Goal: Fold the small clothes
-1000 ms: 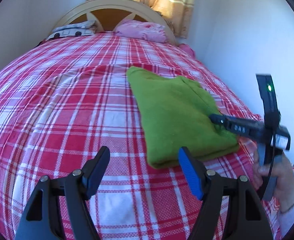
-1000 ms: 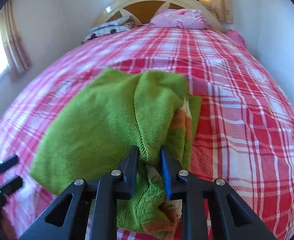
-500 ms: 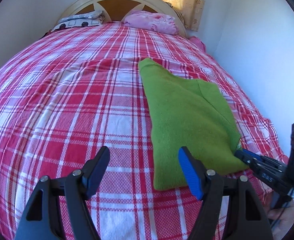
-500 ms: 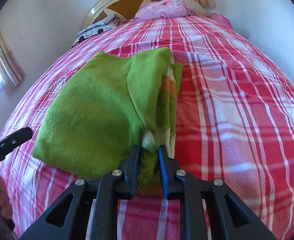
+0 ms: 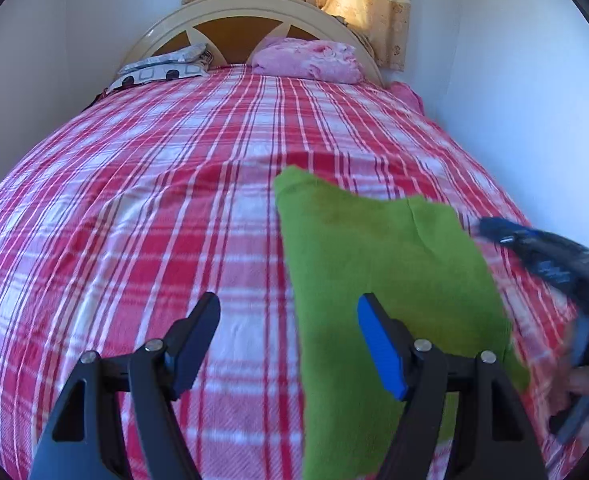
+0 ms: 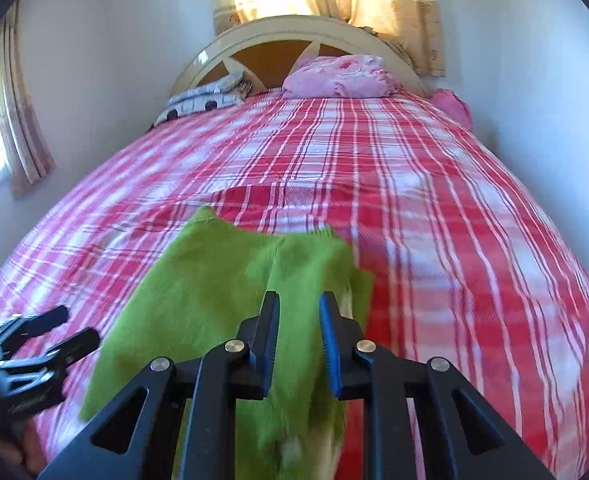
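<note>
The right tongs (image 6: 297, 330) are nearly closed, with a bunched fold of the green sweater (image 6: 214, 296) pinched between the pads, though their gap is widening slightly at this moment. The cloth hangs through them and drapes down toward the camera, so that near right corner of the garment is raised off the bed (image 6: 434, 200). The left tongs (image 5: 288, 344) stand wide open with nothing in them, hovering over the plaid cover just left of the sweater's near left edge; their right finger overlaps the green cloth in the left view, and I cannot tell whether it touches.

The step in hand looks like a fold or a repositioning: one side is lifted and the other hand is free. The next move probably calls for the left tongs to take the near left edge, so that both can carry the cloth over evenly without bunching it.

The sweater lies on the right half of the bed, its far end flat, well short of the pillows (image 5: 306, 60).
</note>
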`<state>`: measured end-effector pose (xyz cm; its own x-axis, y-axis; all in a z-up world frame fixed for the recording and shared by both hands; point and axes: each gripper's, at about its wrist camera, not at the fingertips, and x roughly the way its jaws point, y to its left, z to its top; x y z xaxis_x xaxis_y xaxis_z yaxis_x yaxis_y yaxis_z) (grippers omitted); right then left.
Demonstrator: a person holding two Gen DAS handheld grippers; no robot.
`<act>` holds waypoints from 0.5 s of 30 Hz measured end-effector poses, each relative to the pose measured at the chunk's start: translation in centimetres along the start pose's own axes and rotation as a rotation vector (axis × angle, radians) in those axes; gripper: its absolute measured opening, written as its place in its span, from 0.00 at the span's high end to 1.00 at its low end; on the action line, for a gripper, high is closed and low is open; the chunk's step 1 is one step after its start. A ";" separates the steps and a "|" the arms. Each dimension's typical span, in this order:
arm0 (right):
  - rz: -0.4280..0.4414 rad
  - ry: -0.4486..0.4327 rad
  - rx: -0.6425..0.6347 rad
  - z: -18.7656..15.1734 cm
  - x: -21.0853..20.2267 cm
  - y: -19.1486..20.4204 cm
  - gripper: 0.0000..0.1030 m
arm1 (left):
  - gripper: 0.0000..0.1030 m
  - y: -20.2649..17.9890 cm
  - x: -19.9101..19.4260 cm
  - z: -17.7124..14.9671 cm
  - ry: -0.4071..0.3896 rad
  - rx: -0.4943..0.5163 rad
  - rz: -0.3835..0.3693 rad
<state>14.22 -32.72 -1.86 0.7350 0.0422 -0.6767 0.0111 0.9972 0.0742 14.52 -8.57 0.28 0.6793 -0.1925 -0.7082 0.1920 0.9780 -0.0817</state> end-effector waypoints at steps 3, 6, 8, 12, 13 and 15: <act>-0.030 0.055 -0.050 1.2 3.6 0.8 0.80 | 0.24 -1.1 2.2 1.2 0.018 0.011 0.009; -0.043 0.131 -0.035 0.9 6.9 -0.1 0.80 | 0.24 -1.8 5.0 1.4 0.061 0.023 0.043; -0.027 0.166 -0.009 0.2 8.6 -1.1 0.79 | 0.23 -1.9 6.5 0.9 0.091 0.013 0.054; -0.012 0.132 0.016 0.0 8.5 -1.7 0.79 | 0.08 -1.9 7.8 0.0 0.081 -0.027 0.072; -0.024 0.124 0.012 -0.1 8.6 -1.7 0.79 | 0.08 -2.1 7.9 0.0 0.082 -0.022 0.077; -0.051 0.122 0.019 0.1 9.1 -1.8 0.79 | 0.08 -2.8 8.2 0.1 0.082 0.017 0.092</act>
<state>20.94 -34.13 -8.07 0.6453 -0.0006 -0.7639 0.0606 0.9969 0.0505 19.58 -12.87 -5.24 0.6345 -0.0938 -0.7672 0.1437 0.9896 -0.0022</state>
